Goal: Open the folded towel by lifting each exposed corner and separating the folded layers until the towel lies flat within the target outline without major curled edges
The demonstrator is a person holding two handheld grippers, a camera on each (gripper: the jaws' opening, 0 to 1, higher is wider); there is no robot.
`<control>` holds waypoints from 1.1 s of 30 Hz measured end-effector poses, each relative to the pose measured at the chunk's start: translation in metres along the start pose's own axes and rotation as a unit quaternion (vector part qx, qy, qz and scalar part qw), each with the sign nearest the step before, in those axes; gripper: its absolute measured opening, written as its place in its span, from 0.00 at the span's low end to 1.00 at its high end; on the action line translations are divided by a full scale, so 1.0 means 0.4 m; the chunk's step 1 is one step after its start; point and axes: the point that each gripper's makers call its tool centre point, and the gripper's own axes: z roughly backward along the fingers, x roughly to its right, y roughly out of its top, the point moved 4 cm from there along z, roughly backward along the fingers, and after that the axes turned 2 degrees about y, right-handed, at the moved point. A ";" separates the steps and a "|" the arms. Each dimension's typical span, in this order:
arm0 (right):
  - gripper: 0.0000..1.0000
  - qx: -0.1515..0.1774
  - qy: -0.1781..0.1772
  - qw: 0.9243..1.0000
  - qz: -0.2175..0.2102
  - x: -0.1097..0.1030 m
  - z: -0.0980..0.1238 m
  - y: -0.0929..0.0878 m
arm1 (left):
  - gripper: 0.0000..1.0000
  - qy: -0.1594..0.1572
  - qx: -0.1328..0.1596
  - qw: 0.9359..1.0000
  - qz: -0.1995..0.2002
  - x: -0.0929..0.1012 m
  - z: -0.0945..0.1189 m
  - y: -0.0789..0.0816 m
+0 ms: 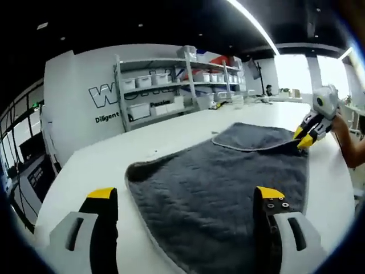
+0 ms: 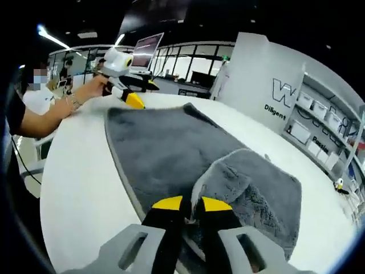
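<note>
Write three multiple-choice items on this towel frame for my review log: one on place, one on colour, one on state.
1. Where is the folded-over flap of the towel?
A. by the right tool
B. by the left tool
C. off the table

2. What colour is the towel?
A. white
B. dark grey
C. red

3. How are the left tool's jaws?
A. shut on the towel
B. open above the towel
C. shut on a box

Answers: 1 A, the flap lies just ahead of the right tool. 2 B, grey pile on the white table. 3 B, the left tool shows its jaws wide apart.
</note>
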 end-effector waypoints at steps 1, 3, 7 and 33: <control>0.00 0.000 -0.002 1.000 0.002 0.002 0.002 0.001 | 0.97 0.000 -0.001 1.000 0.000 0.001 0.000 -0.001; 0.00 0.002 -0.003 1.000 0.004 0.006 0.011 0.006 | 0.97 0.002 -0.003 1.000 0.001 0.001 0.001 -0.003; 0.00 0.007 -0.013 1.000 0.014 0.018 0.027 0.016 | 0.97 0.003 -0.006 1.000 0.002 0.002 0.002 -0.007; 0.00 0.043 -0.132 0.990 0.024 0.185 0.185 0.065 | 0.96 0.005 -0.013 1.000 -0.002 -0.005 0.002 -0.014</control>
